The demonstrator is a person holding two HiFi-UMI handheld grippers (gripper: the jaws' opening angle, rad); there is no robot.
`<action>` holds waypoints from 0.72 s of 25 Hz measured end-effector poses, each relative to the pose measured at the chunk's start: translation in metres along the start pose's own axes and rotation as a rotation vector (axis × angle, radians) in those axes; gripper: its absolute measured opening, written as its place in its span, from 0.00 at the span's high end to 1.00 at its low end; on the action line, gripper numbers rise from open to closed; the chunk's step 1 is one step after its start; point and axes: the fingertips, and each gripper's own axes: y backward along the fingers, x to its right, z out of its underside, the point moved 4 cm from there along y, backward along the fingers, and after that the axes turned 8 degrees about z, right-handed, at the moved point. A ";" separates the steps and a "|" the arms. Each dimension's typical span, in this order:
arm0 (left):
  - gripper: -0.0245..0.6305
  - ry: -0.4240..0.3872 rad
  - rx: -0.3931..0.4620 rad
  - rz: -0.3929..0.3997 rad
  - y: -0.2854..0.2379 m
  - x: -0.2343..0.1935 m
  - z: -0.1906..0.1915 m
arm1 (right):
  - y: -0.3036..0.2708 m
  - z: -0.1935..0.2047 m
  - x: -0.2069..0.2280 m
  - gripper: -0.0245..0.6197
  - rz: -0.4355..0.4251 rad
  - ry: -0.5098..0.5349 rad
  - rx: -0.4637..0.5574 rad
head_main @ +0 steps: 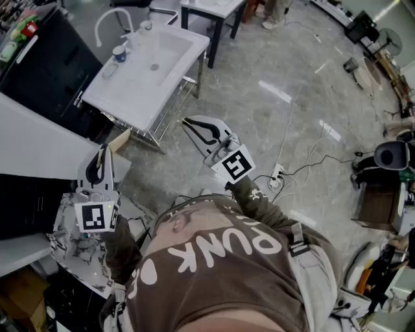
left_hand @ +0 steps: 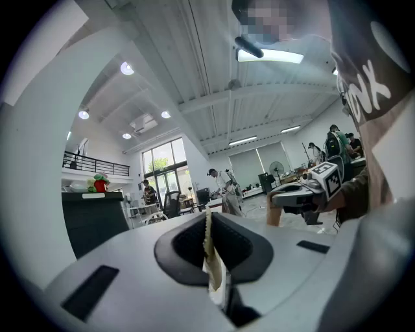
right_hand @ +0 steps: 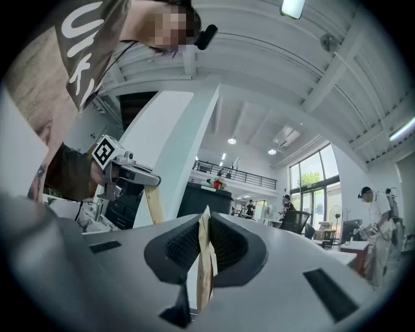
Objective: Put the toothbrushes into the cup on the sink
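Note:
The white sink point(head_main: 170, 61) stands on a metal frame at the upper left of the head view, well away from both grippers. On its left rim, by the curved faucet point(head_main: 113, 17), sits a small white cup point(head_main: 119, 53) with a blue band. A small pale item point(head_main: 109, 70) lies beside the cup, too small to name. My left gripper point(head_main: 102, 154) is held low at the left, jaws shut and empty. My right gripper point(head_main: 189, 123) points toward the sink's near corner, also shut and empty. In both gripper views the tan pads point(left_hand: 207, 220) point(right_hand: 203, 224) meet with nothing between them.
A black cabinet point(head_main: 48, 61) stands left of the sink. A white table point(head_main: 217, 8) is behind it. Cables point(head_main: 295, 165) trail over the grey floor at the right. A marbled board point(head_main: 87, 249) and a cardboard box point(head_main: 120, 139) lie near my left side.

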 end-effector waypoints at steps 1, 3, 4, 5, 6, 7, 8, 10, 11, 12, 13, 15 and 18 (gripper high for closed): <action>0.95 0.000 -0.001 0.000 0.000 0.000 0.000 | 0.000 0.000 0.000 0.91 0.000 -0.002 0.001; 0.95 0.000 -0.003 -0.001 0.000 0.000 0.000 | 0.000 0.000 0.000 0.91 0.000 -0.004 0.001; 0.95 -0.001 -0.004 -0.002 0.000 0.000 0.000 | 0.000 0.001 0.001 0.91 -0.001 -0.003 -0.004; 0.95 -0.001 -0.005 -0.002 -0.001 0.000 0.001 | 0.001 0.002 0.001 0.91 -0.002 0.000 -0.010; 0.95 -0.001 -0.006 -0.002 -0.001 0.001 0.001 | 0.001 0.004 0.002 0.91 -0.002 0.001 -0.016; 0.95 -0.001 -0.006 -0.001 -0.002 0.001 0.001 | 0.001 0.005 0.002 0.91 -0.001 0.000 -0.019; 0.95 -0.001 -0.008 -0.001 -0.003 0.002 0.001 | 0.002 0.005 0.004 0.91 -0.002 -0.002 -0.022; 0.95 -0.001 -0.010 0.002 -0.006 0.003 0.000 | 0.003 0.005 0.007 0.91 -0.003 -0.016 -0.022; 0.95 -0.001 -0.011 0.002 -0.007 0.004 -0.001 | 0.003 0.004 0.008 0.91 -0.004 -0.024 -0.016; 0.95 -0.002 -0.012 0.003 -0.008 0.005 -0.002 | 0.003 0.004 0.010 0.91 -0.004 -0.030 -0.010; 0.95 -0.002 -0.012 0.004 -0.009 0.005 -0.002 | 0.004 0.004 0.011 0.91 -0.004 -0.033 -0.008; 0.95 -0.005 -0.012 0.004 -0.010 0.005 -0.002 | 0.004 0.006 0.013 0.91 -0.004 -0.034 -0.007; 0.95 -0.008 -0.017 0.005 -0.013 0.007 -0.003 | 0.005 0.007 0.015 0.91 -0.002 -0.037 -0.007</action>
